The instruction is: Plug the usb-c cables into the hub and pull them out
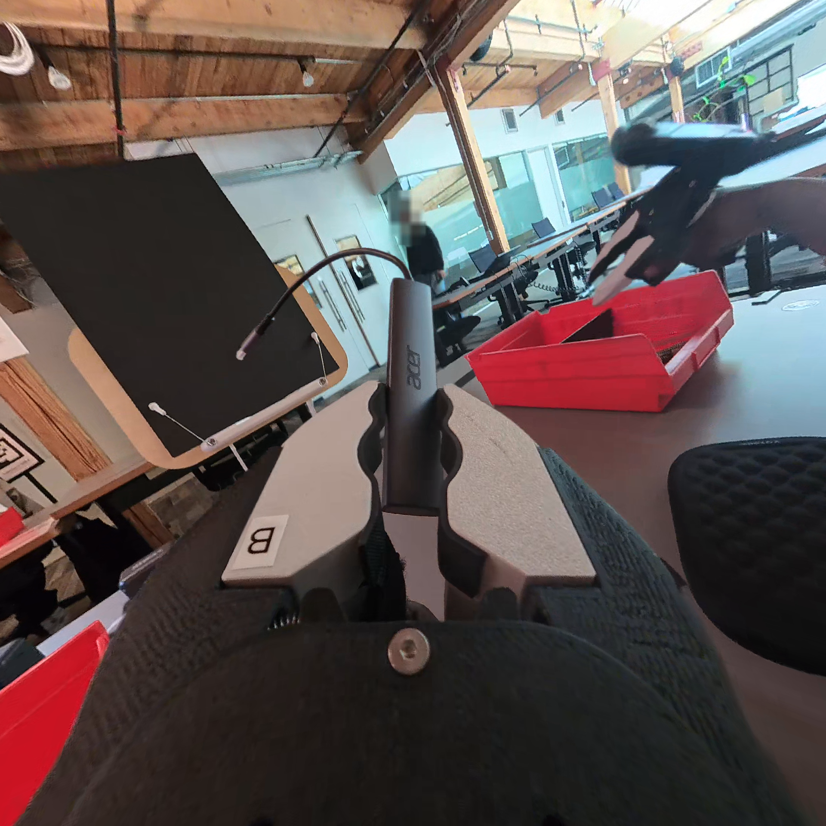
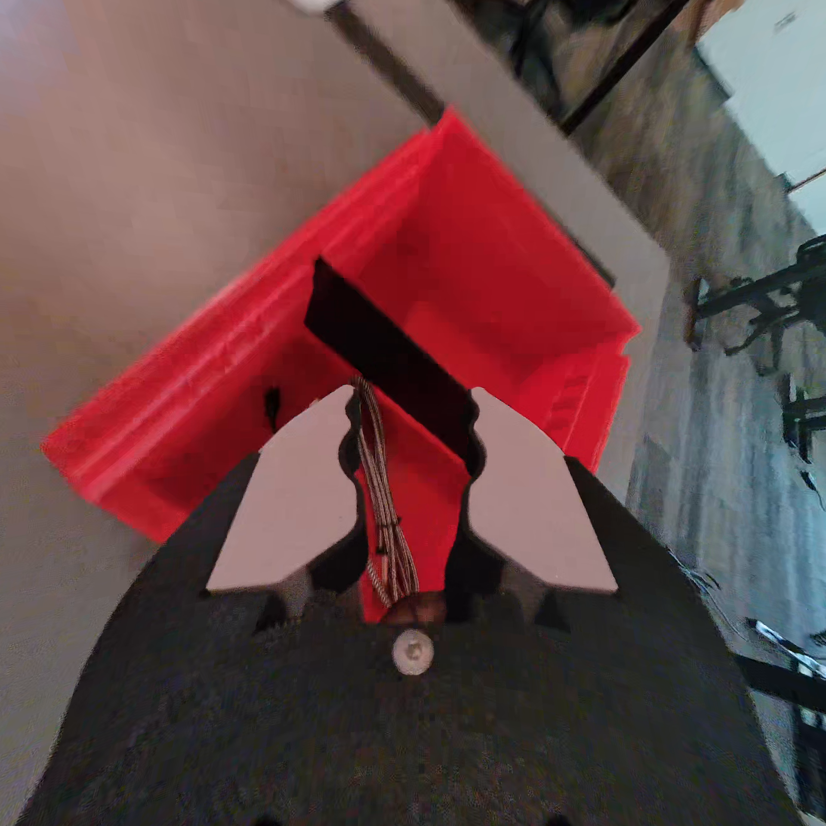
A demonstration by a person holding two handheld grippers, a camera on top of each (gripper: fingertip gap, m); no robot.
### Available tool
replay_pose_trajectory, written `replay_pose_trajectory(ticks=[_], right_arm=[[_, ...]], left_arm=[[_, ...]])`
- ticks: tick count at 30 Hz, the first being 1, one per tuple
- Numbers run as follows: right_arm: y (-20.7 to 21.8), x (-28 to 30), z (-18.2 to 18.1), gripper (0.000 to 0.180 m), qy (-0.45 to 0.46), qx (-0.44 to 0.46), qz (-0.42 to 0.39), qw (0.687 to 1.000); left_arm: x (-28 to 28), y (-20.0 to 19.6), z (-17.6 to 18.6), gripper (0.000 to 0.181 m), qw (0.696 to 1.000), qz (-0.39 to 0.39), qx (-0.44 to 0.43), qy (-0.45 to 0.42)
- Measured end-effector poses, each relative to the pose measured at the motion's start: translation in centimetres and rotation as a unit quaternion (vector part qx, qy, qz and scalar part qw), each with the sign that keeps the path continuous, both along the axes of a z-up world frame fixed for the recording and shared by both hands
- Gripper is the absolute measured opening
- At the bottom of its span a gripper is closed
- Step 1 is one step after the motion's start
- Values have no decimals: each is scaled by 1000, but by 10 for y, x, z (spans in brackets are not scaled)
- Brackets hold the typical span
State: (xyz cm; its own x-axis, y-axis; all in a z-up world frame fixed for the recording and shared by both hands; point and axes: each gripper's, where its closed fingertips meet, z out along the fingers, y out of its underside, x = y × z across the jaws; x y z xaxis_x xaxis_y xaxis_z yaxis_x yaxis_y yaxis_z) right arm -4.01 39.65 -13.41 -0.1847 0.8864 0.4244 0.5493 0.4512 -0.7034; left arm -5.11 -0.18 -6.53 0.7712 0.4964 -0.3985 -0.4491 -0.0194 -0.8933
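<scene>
My left gripper is shut on a slim grey hub and holds it up in the air, long end pointing away. The hub's own short dark cable curls left to a free connector. My right gripper is open, just above a red bin. A bundle of braided usb-c cables lies in the bin's near compartment, in line with the gap between the fingers, next to a black divider. The left wrist view shows the right gripper over the bin.
The bin stands on a brown table near its far edge, with floor beyond. A black mesh pad is at the right. A tilted black board stands at left. A person stands far back. Another red bin is low left.
</scene>
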Motion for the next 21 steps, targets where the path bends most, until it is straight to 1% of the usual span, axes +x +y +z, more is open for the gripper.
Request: replay_pose_trajectory(ticks=[1,2,3,4,5,6,8,9,11,13,15,16,18,20,21], right_arm=[[-12,-4,23,48,74,-27,4,997],[-29,-5,49,51,154,-67,20,986],[-51,-2,74,51,233,-121,41,964],[-77,4,96,53,295,-182,79,935],[-109,14,111,62,333,-235,133,903],[-138,24,120,68,352,-277,175,877],[-192,39,121,81,352,-329,240,843],[-219,45,115,85,338,-338,269,836],[-260,50,100,84,312,-343,290,837],[-292,48,91,74,298,-367,287,833],[-317,42,77,68,263,-380,285,839],[-326,38,70,64,246,-385,284,843],[-334,33,64,62,227,-403,283,840],[-332,26,62,37,224,-423,269,836],[-331,25,60,29,218,-432,271,832]], left_arm=[[2,-1,3,22,1000,2,7,9],[3,-1,5,22,1000,4,12,19],[5,0,7,22,999,8,17,31],[7,0,8,22,999,14,20,43],[9,2,9,22,998,18,21,56],[12,4,9,22,997,23,21,67],[18,10,8,22,996,27,17,87],[22,14,6,22,995,27,12,98],[29,24,0,22,993,26,0,117],[37,35,-8,22,991,21,-12,132],[43,45,-17,22,988,18,-25,151],[46,49,-21,22,986,19,-30,163],[49,55,-27,22,983,23,-39,179],[49,57,-30,22,981,27,-46,187],[48,57,-31,22,981,27,-48,185]])
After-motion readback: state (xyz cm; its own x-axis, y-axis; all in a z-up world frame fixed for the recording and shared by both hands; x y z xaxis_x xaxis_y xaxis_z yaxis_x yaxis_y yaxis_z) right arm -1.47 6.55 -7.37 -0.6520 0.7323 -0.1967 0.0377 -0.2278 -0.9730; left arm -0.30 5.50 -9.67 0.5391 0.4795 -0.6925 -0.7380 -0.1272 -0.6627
